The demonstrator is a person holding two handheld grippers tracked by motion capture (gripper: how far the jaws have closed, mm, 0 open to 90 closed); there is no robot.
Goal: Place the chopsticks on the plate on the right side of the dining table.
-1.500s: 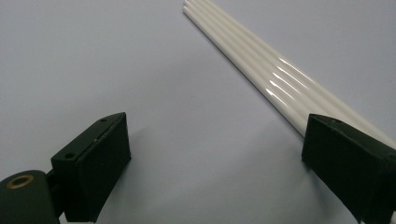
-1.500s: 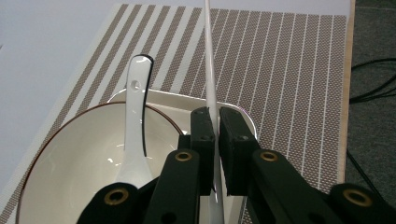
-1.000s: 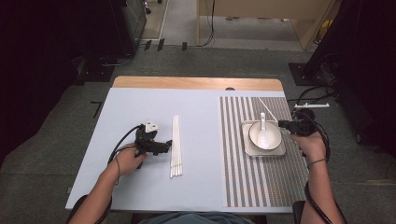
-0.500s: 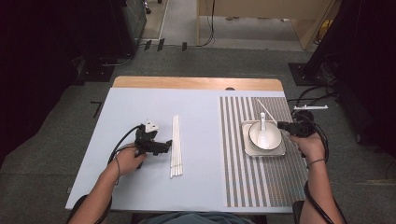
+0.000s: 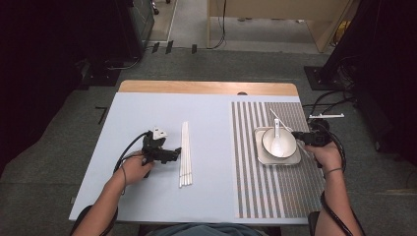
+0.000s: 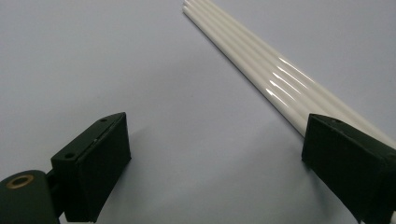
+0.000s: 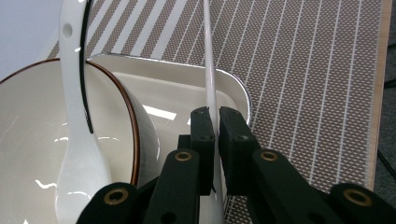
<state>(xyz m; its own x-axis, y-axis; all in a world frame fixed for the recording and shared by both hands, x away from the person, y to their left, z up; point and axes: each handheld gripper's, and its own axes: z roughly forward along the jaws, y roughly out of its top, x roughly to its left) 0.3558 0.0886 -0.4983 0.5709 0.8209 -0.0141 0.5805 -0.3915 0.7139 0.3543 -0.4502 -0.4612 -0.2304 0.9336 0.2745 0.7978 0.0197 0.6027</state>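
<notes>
Several white chopsticks (image 5: 185, 153) lie side by side on the pale blue table. My left gripper (image 5: 174, 155) is open right beside them; in the left gripper view the chopsticks (image 6: 261, 77) run past the right jaw, and the open left gripper (image 6: 215, 140) has only bare table inside it. My right gripper (image 5: 296, 135) is shut on a single white chopstick (image 7: 209, 56), held over the square plate (image 7: 187, 93) beside a white bowl (image 5: 286, 145). A white spoon (image 7: 77, 116) rests in the brown-rimmed bowl (image 7: 28, 121).
The plate (image 5: 265, 158) sits on a striped brown placemat (image 5: 246, 172) that covers the right part of the table. A wooden strip (image 5: 206, 87) edges the far side. Cables trail from both grippers.
The right gripper has shifted slightly toward the near side with the chopstick in it. The left gripper has stayed by the chopsticks.
</notes>
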